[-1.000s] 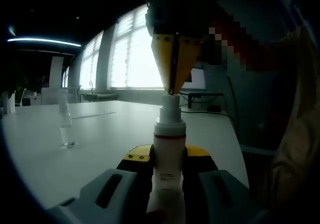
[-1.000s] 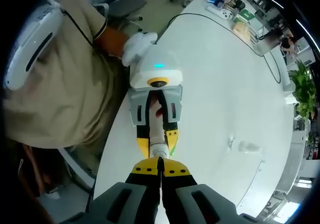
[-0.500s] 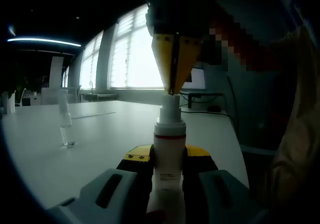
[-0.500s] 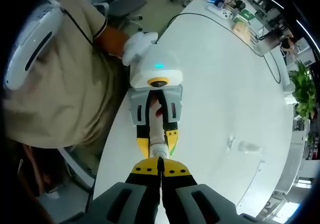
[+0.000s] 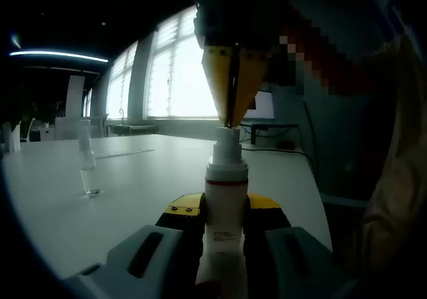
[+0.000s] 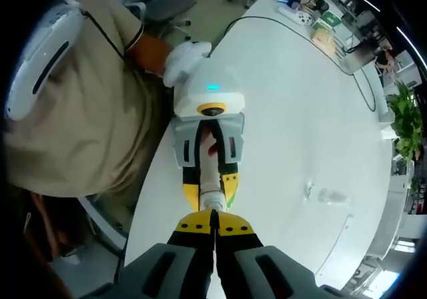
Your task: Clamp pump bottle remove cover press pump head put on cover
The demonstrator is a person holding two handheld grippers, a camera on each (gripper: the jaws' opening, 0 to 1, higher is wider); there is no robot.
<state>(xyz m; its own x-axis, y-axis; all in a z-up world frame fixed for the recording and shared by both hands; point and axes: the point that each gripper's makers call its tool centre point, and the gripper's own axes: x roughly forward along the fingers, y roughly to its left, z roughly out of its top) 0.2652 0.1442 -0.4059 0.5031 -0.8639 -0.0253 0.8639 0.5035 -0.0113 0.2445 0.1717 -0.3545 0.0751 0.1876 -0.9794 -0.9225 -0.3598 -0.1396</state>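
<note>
A white pump bottle (image 5: 225,227) with a red band stands upright at the table's near edge, and my left gripper (image 5: 225,209) is shut on its body. From above, my right gripper (image 5: 230,117) comes down with its yellow jaws pressed together, their tips resting on the pump head (image 5: 227,144). In the right gripper view my right gripper (image 6: 213,227) points straight down at the pump head (image 6: 213,204), with my left gripper (image 6: 210,191) clamped around the bottle (image 6: 207,169) below it. The clear cover (image 5: 87,169) stands apart on the table, seen from above as the cover (image 6: 331,195).
The white table (image 6: 287,112) stretches away with a black cable, boxes and a plant at its far end. A person's beige sleeve (image 6: 87,125) and gloved hand (image 6: 183,55) hold the left gripper. Bright windows (image 5: 173,79) lie behind the table (image 5: 133,185).
</note>
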